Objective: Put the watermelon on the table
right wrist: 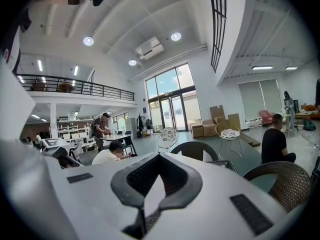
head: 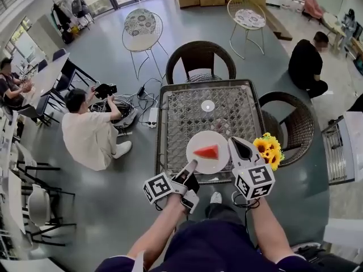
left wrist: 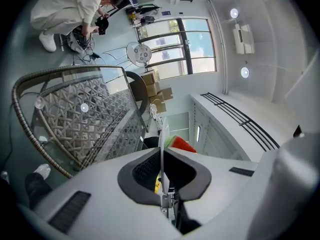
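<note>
Glass over a wicker lattice forms the worktop, set in a wide hall with wicker chairs round it and people seated on the floor further off.

The watermelon is a red wedge lying on a white plate over the near edge of the worktop. I cannot tell whether the plate already rests on the glass.

The left gripper is clamped on the plate's near-left rim. In the left gripper view the plate shows edge-on, pinched between the pads, with the watermelon just past them.

The right gripper sits just beside the plate's right rim, jaws closed with nothing between them. Its own view looks out level over the room and shows neither plate nor fruit. Yellow flowers stand close on its right.

The relation that matters is that the plate reaches forward and to the right from the left gripper, so the load hangs out from one pinched edge. Bare glass lies ahead, between the plate and a small white disc at the centre. By my judgement the setting-down falls to the left hand, which must keep the plate flat. The right is near enough to steady the far rim.
</note>
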`<state>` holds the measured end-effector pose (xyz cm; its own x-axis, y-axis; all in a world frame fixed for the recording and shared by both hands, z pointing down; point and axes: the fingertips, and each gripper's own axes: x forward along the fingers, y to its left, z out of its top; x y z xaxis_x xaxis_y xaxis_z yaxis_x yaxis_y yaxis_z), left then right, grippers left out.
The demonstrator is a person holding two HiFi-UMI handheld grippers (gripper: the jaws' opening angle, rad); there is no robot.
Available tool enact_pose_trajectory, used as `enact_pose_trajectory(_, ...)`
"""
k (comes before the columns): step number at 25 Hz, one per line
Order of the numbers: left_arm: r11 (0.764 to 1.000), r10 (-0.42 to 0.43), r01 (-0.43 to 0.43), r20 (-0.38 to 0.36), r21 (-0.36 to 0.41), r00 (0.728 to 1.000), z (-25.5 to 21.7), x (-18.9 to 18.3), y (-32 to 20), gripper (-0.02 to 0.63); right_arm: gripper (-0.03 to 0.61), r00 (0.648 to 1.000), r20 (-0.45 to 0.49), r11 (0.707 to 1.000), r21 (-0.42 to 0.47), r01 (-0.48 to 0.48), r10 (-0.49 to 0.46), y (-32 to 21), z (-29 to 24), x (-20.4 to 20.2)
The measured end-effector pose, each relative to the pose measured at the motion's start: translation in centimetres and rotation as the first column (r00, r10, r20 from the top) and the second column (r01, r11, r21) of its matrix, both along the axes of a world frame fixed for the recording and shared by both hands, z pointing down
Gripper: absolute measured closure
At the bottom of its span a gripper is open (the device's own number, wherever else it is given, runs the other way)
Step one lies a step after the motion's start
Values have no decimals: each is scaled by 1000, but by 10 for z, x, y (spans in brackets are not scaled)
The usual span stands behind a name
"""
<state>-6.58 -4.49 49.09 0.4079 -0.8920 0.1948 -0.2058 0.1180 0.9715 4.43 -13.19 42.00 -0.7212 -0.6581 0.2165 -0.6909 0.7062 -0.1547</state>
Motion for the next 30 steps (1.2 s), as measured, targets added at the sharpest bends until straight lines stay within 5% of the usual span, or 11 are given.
enact_pose_trajectory(12, 1000, -1, 1, 14, -15, 1000, 12, -3, -55, 600, 575, 1000, -2, 1000, -26, 9, -9, -54, 15, 2)
enact_pose_trajectory(30, 980, 193, -192, 8, -53, 981, 46, -17, -88, 600, 575, 980, -70, 980, -64, -189, 185, -63, 29, 2)
